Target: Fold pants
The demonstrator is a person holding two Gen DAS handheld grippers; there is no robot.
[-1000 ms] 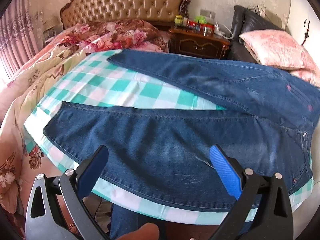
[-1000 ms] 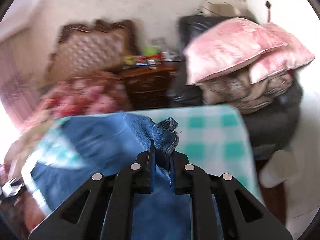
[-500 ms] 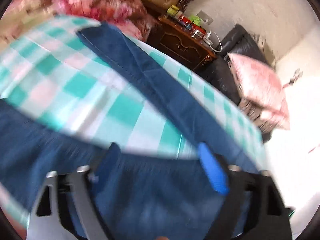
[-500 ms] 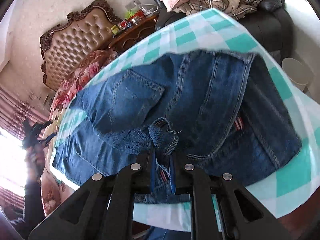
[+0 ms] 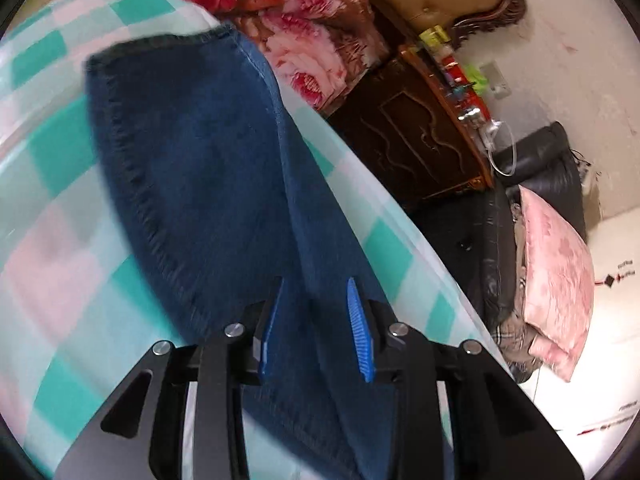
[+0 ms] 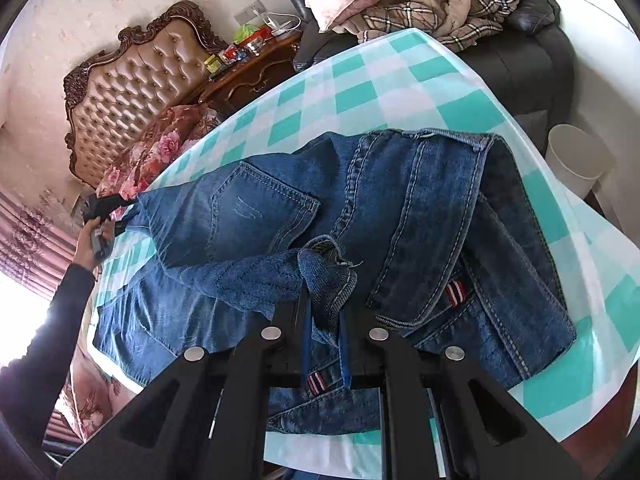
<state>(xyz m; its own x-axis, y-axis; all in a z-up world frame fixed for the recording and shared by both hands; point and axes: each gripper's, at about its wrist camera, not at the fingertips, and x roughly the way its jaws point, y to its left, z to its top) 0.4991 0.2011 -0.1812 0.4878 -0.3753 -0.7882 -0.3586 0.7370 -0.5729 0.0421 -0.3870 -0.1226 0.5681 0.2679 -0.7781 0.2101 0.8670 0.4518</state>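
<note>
your right gripper (image 6: 324,312) is clamped on a bunched fold of the blue denim pants (image 6: 420,216), which lie spread on the green-and-white checked tablecloth (image 6: 360,96). your left gripper (image 5: 316,320) is closing around a pant leg near its hem, pads not yet pressing.

Daylight floods both fisheye views, blowing out white at the window side (lower left in the right-wrist view); edges bend strongly, and the left-wrist view smears with motion blur.
</note>
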